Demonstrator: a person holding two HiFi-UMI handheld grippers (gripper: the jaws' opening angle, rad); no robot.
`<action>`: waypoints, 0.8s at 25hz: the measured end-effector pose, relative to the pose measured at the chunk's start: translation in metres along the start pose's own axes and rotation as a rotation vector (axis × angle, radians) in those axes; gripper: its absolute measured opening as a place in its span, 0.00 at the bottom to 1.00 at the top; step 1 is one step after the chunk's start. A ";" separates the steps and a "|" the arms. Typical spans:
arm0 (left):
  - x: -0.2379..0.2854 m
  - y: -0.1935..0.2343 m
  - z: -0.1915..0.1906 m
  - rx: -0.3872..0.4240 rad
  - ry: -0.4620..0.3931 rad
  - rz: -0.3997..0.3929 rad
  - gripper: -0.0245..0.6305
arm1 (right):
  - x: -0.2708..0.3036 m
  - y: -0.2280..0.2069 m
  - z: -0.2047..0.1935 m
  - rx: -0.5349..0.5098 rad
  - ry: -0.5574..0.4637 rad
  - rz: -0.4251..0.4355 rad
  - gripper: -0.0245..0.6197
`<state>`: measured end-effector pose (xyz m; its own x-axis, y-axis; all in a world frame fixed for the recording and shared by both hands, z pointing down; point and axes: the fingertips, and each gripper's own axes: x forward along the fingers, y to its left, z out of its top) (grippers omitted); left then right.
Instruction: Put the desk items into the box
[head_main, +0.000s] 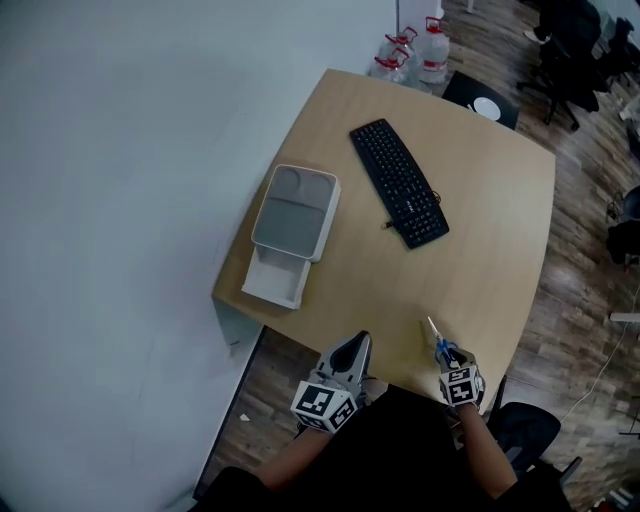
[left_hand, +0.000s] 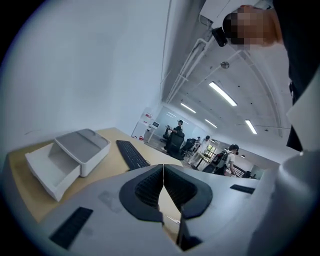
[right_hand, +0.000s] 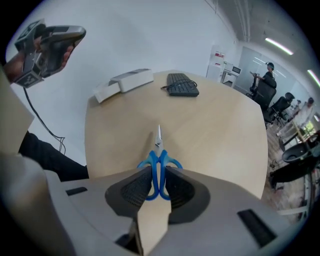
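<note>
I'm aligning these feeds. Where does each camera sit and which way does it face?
Head view: on the person's head, facing steeply down at the desk; left gripper, right gripper and arms show.
Left gripper view: on the left gripper, facing nearly level across the desk; its shut jaws show.
Right gripper view: on the right gripper, facing down over the desk; its jaws clamp scissors.
Shared: box and keyboard, in all three.
</note>
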<state>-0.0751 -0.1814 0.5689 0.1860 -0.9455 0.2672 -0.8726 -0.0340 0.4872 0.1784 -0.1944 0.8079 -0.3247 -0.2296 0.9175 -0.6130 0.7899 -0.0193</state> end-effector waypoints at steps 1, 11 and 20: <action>-0.006 0.009 0.006 0.005 -0.013 0.009 0.06 | 0.002 0.005 0.010 0.008 -0.003 0.001 0.26; -0.089 0.079 0.044 0.023 -0.082 0.008 0.06 | -0.001 0.084 0.095 -0.060 -0.085 -0.046 0.26; -0.146 0.118 0.069 0.019 -0.164 -0.015 0.06 | -0.007 0.165 0.177 -0.226 -0.179 -0.052 0.26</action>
<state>-0.2366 -0.0696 0.5303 0.1242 -0.9849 0.1204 -0.8790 -0.0529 0.4739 -0.0481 -0.1629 0.7285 -0.4309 -0.3539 0.8301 -0.4626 0.8765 0.1336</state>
